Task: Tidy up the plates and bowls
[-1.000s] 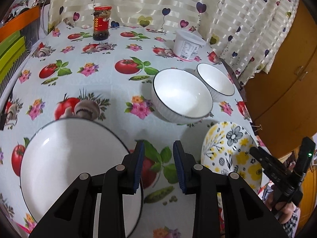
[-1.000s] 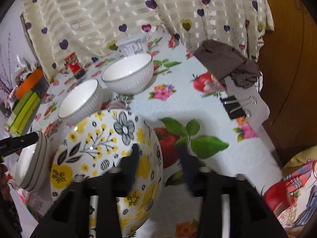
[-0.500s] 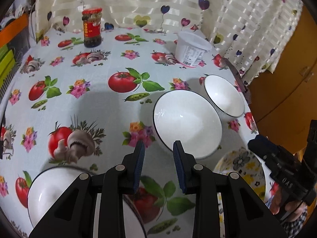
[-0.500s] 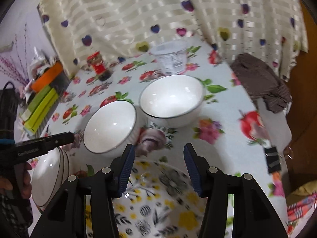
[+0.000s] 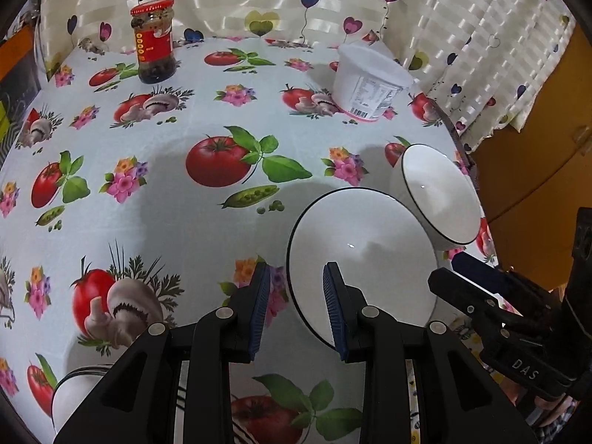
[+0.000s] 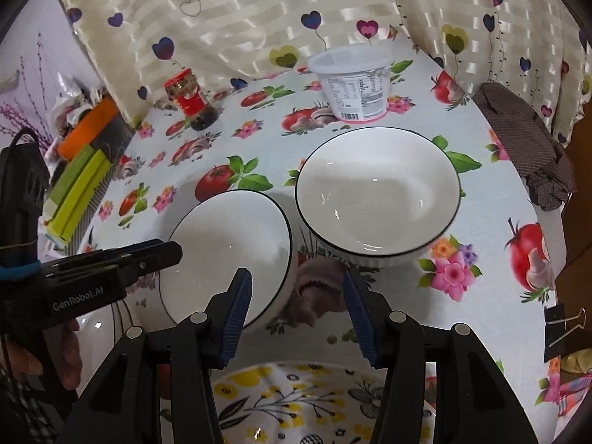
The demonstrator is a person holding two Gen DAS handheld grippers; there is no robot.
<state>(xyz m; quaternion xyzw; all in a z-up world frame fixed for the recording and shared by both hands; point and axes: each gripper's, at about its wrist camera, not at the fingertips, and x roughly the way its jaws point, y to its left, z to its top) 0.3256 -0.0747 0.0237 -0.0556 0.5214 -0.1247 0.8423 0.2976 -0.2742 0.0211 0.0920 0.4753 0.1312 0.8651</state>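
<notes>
Two white bowls with dark rims stand side by side on the printed tablecloth. The nearer bowl (image 5: 360,255) (image 6: 225,251) lies just ahead of my left gripper (image 5: 294,305), which is open with its jaws either side of the bowl's near-left rim. The farther bowl (image 5: 438,194) (image 6: 377,192) stands to its right. My right gripper (image 6: 296,312) is open and empty, held between and in front of the two bowls. A yellow floral plate (image 6: 307,403) lies under it. A white plate (image 5: 74,396) shows at the lower left.
A red-lidded jar (image 5: 153,40) and a white plastic tub (image 5: 366,85) stand at the back by the curtain. A brown cloth (image 6: 525,137) and binder clips (image 6: 562,327) lie at the right table edge. Green and orange boxes (image 6: 79,185) sit at the left.
Both grippers moved forward over the table. The left one went from above the white plate to the nearer bowl's rim. The right one went from the floral plate toward the two bowls.
</notes>
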